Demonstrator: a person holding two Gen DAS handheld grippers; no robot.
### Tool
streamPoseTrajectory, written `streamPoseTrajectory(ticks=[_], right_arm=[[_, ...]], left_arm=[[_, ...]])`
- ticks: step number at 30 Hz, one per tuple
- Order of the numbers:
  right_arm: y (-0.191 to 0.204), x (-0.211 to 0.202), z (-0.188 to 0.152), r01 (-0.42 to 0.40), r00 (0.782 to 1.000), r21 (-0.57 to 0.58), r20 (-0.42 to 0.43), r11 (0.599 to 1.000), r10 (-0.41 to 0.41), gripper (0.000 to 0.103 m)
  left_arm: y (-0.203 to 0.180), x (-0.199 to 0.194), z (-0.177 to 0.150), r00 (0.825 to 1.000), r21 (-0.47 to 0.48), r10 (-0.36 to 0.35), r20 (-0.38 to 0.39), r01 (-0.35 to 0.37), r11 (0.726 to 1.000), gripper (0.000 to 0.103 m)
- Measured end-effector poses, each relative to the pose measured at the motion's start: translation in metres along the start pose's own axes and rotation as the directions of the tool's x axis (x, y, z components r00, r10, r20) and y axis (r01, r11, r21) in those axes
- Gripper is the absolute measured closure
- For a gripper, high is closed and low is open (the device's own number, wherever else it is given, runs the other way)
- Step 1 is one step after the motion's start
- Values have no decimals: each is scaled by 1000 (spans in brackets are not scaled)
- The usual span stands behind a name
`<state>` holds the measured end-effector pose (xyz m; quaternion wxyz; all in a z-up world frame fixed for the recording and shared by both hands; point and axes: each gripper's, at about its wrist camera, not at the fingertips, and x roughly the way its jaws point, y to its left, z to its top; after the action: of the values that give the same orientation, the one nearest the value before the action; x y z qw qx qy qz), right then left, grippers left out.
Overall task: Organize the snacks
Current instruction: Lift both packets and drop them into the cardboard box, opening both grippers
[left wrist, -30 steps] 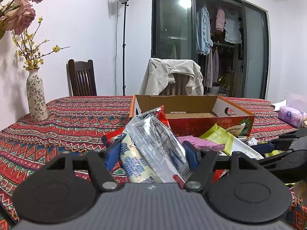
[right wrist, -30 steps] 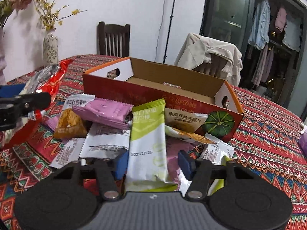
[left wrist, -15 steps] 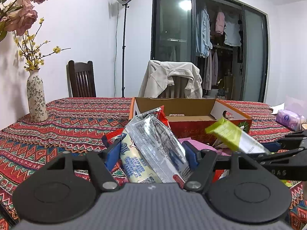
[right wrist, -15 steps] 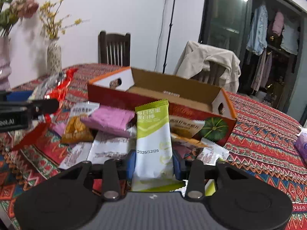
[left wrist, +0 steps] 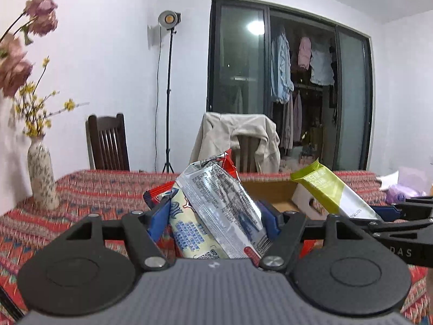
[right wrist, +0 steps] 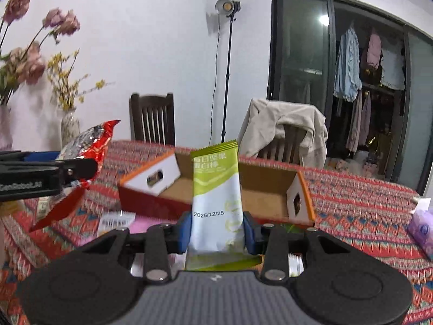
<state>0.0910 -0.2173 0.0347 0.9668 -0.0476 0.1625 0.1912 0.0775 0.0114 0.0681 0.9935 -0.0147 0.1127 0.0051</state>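
Note:
My left gripper [left wrist: 212,219] is shut on a bundle of snack packets [left wrist: 216,211], silver, cream and red, held above the table. It shows from the side in the right wrist view [right wrist: 78,162]. My right gripper [right wrist: 216,228] is shut on a green and white snack bar packet [right wrist: 216,189], lifted upright in front of the open cardboard box [right wrist: 270,189]. That packet also shows in the left wrist view [left wrist: 333,192], right of my left gripper. The box [left wrist: 273,192] is orange-rimmed and red-sided, and its brown floor looks bare.
Loose snack packets [right wrist: 116,220] lie on the patterned tablecloth [right wrist: 365,211] before the box. A vase of flowers [left wrist: 42,178] stands at the table's left. A purple tissue pack [right wrist: 422,230] lies at right. Chairs [right wrist: 153,119] stand behind the table.
Both grippers have risen. The right gripper closed on the green and white packet and lifted it off the pile up to box height. The left still holds its bundle.

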Motion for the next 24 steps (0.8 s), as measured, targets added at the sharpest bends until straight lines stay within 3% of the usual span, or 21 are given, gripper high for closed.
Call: streamPoseTrajectory(ticks=[13, 20, 24], right_arm=[[-33, 46, 56, 45, 995, 55, 83, 997, -50, 65], [-56, 99, 65, 61, 995, 128, 66, 990, -70, 65], [-68, 128, 54, 64, 994, 220, 73, 973, -82, 65]], left_arm=[[-17, 71, 57, 999, -51, 22, 46, -20, 999, 33], [-20, 130, 66, 998, -61, 52, 24, -51, 997, 33], [-16, 165, 54, 997, -99, 80, 17, -78, 992, 33]])
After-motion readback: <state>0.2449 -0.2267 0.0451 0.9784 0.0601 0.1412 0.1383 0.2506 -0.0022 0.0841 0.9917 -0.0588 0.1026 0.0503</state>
